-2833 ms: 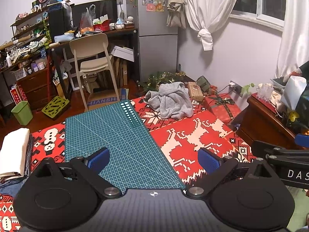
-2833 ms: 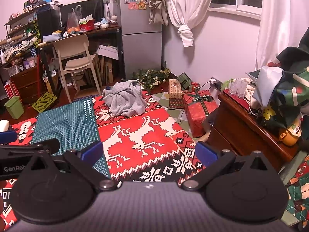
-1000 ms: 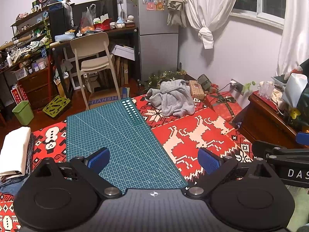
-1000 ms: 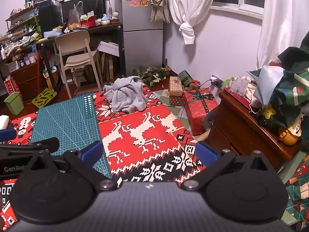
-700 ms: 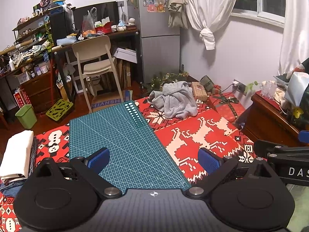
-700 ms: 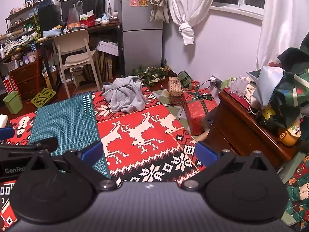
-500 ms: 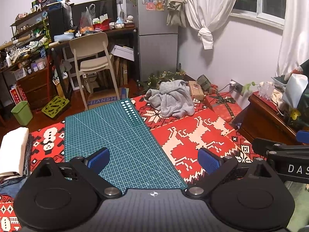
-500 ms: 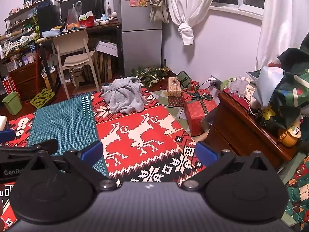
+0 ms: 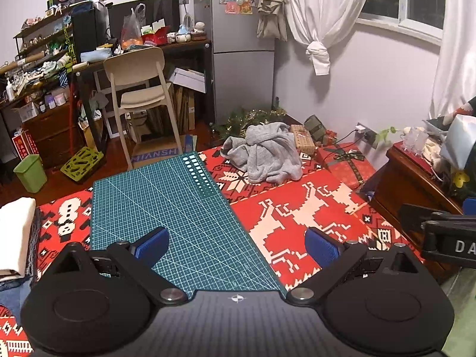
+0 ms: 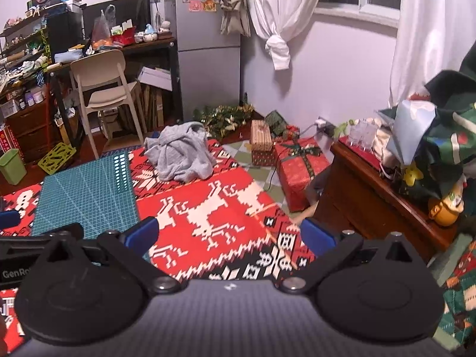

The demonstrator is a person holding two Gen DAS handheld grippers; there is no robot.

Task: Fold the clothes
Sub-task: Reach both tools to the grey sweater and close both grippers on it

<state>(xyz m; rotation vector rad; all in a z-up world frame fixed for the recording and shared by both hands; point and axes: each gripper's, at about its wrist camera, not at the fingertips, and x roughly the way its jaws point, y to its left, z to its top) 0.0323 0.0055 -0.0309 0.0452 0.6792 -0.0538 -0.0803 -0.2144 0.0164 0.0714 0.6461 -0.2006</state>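
A crumpled grey garment [image 9: 263, 156] [image 10: 181, 156] lies in a heap at the far end of the red patterned blanket [image 9: 297, 214] [image 10: 214, 208]. A green cutting mat [image 9: 166, 208] [image 10: 86, 196] covers the blanket's left part. My left gripper [image 9: 236, 245] hangs open above the mat's near right edge, nothing between its blue pads. My right gripper [image 10: 227, 236] is open too, over the reindeer pattern, well short of the garment. A folded white cloth [image 9: 13, 235] rests at the far left on a dark pile.
A cream chair [image 9: 139, 89] and a cluttered desk stand behind the mat, a grey fridge [image 9: 238, 44] beyond. Wrapped gift boxes [image 10: 300, 166] and a wooden cabinet [image 10: 383, 196] sit to the right. A green bin [image 9: 29, 172] is at far left.
Both views have shifted slightly: the right gripper has edged forward and right, the left one only wobbled. Both stay open and empty; the grey garment has not moved.
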